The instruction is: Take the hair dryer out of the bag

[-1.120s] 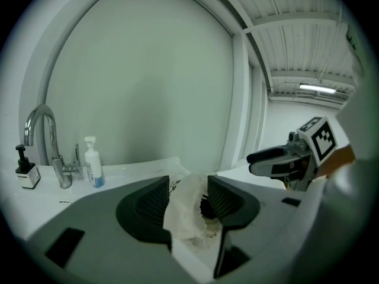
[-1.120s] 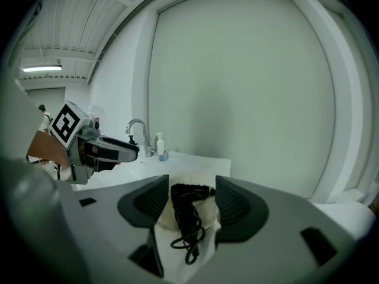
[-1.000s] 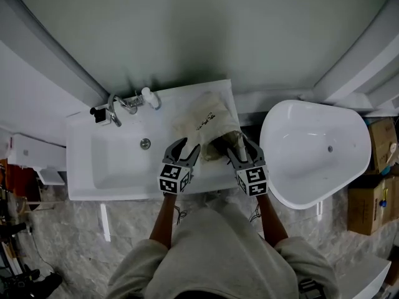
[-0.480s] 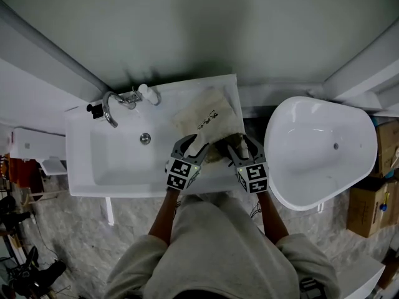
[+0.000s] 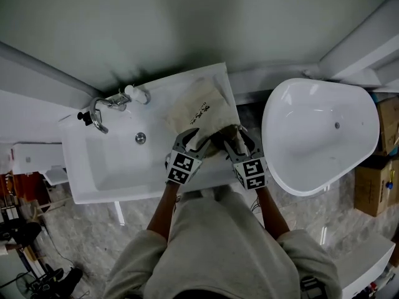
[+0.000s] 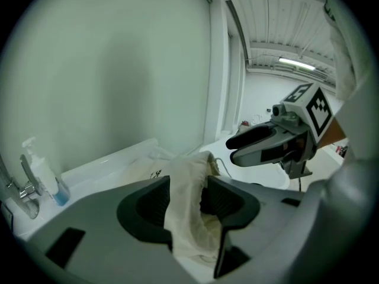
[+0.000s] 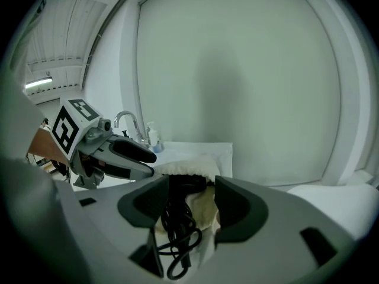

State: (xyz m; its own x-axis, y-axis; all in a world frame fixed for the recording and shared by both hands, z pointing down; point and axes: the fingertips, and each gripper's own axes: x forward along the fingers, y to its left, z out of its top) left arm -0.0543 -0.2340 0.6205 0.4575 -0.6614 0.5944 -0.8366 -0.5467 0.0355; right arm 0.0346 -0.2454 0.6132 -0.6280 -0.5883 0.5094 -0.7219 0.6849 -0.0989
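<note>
Head view: at centre frame, left tool (image 5: 192,141) pinches the cloth bag (image 5: 201,108) open on the desk (image 5: 159,95); right tool (image 5: 235,143) grips the black hair dryer (image 7: 177,197) half inside. Best drawn out steadily, dangling cord (image 7: 177,250) clear.

Cream bag (image 5: 202,114) lying open, black cord (image 7: 178,220) protruding

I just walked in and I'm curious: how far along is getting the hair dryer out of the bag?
Early. Done: left tongs pinch the rim of the bag; right tongs grip the black hair dryer at its mouth. In hand: that two-sided hold. Left: the pull itself, since the dryer sits in the bag.
</note>
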